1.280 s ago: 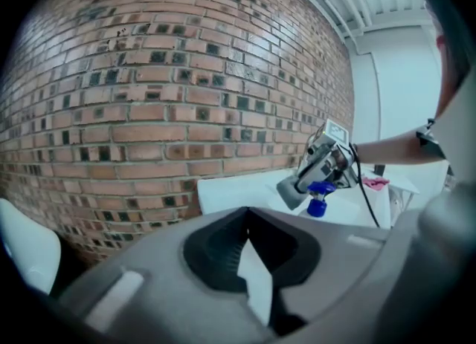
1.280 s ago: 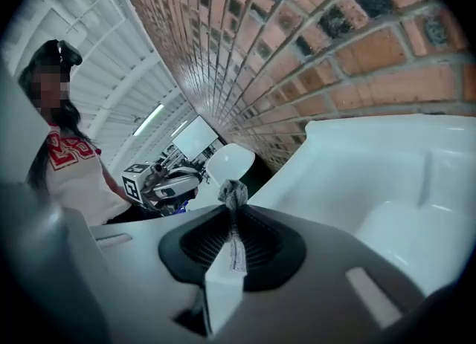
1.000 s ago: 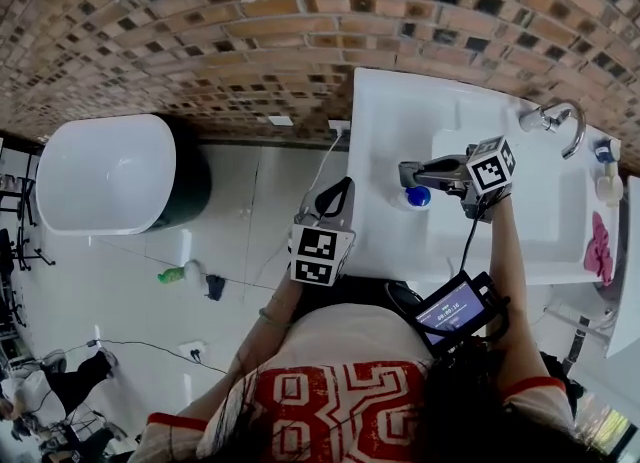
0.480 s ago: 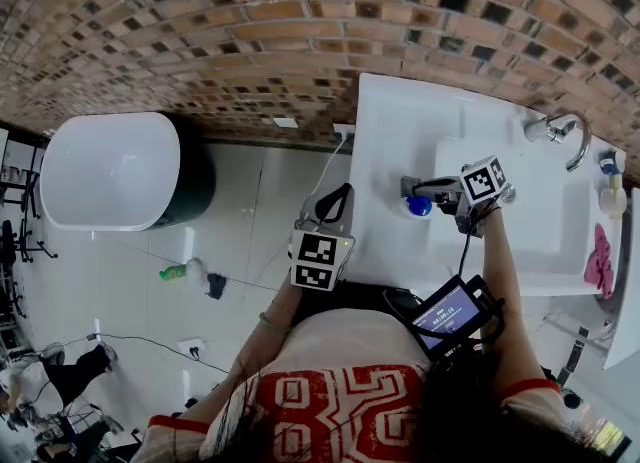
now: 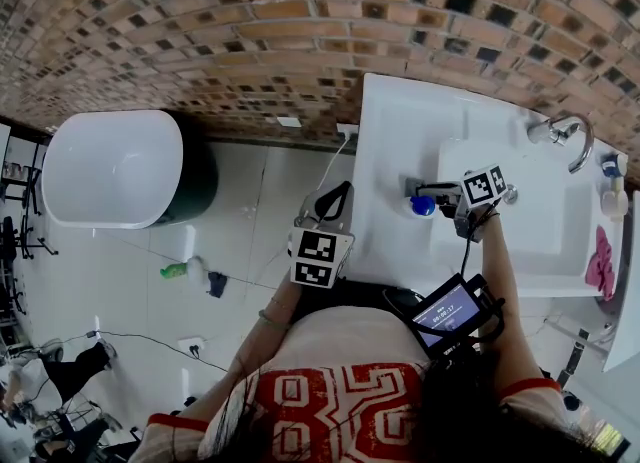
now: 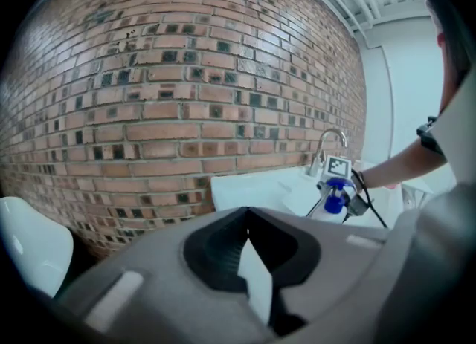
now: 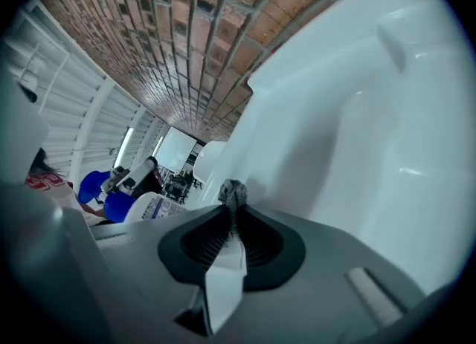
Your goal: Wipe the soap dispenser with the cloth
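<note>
The soap dispenser [image 5: 421, 206], white with a blue pump, stands upright on the flat left part of the white sink counter [image 5: 395, 121], right at the basin's left rim and roughly midway between the back and front edges. The right gripper [image 5: 425, 191] reaches across the basin with its tip just beside the pump. Its jaws are clenched on a small grey scrap [image 7: 232, 192], seemingly fabric, that pokes out at their tip. I can't tell whether scrap and bottle touch.

The left gripper [image 5: 330, 206] hangs off the counter's left edge, over the floor, jaws closed with nothing between them.

A pink cloth [image 5: 600, 254] lies bunched at the counter's right edge, towards the front right corner, well apart from the dispenser. The faucet [image 5: 562, 131] stands near the back right corner.
</note>
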Motion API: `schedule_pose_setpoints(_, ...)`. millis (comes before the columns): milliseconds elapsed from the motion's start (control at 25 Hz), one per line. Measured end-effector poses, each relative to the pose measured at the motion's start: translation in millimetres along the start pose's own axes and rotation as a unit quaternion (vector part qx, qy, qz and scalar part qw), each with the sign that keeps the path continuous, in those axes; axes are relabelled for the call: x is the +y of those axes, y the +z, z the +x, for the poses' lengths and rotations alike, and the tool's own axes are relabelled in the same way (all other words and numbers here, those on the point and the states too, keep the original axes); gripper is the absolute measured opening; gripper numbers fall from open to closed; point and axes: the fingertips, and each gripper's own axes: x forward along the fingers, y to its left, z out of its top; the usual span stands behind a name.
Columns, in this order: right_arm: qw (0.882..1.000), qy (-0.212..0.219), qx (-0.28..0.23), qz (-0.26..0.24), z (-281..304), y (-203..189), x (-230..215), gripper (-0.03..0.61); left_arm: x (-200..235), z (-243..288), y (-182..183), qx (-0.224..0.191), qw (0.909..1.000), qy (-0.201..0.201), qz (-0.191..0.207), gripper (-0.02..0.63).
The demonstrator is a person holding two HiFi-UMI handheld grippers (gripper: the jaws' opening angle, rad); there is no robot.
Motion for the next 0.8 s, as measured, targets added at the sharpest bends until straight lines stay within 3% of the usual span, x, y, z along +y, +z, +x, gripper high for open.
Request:
schedule_pose_setpoints(120, 0.997, -0.014, -0.07, -0.024, -16, 27, 14, 0.048, 1, 0, 1, -0.001, 1.0, -0.003, 0.003, 0.003)
schedule_pose_setpoints(240, 0.985, -0.043, -0.158, -0.052, -43, 57, 32, 0.048, -4, 0, 2, -0.001, 0.9999, -0.016, 0.001, 0.003)
schedule_pose_setpoints(480, 0.941, -0.127, -0.298, -0.094, -99, 73, 76, 0.048, -20, 3, 7, -0.007, 0.9988, -0.042, 0.025, 0.003)
schedule_pose_setpoints(600, 0.925, -0.157, -0.334, -0.092, -110, 63, 86, 0.048, -29, 6, 10, -0.011, 0.9977, -0.058, 0.033, 0.003)
schedule_pose_setpoints(800, 0.914, -0.164, -0.361, -0.089, -116, 38, 98, 0.048, -52, 8, 16, -0.013, 0.995, -0.092, 0.036, 0.003)
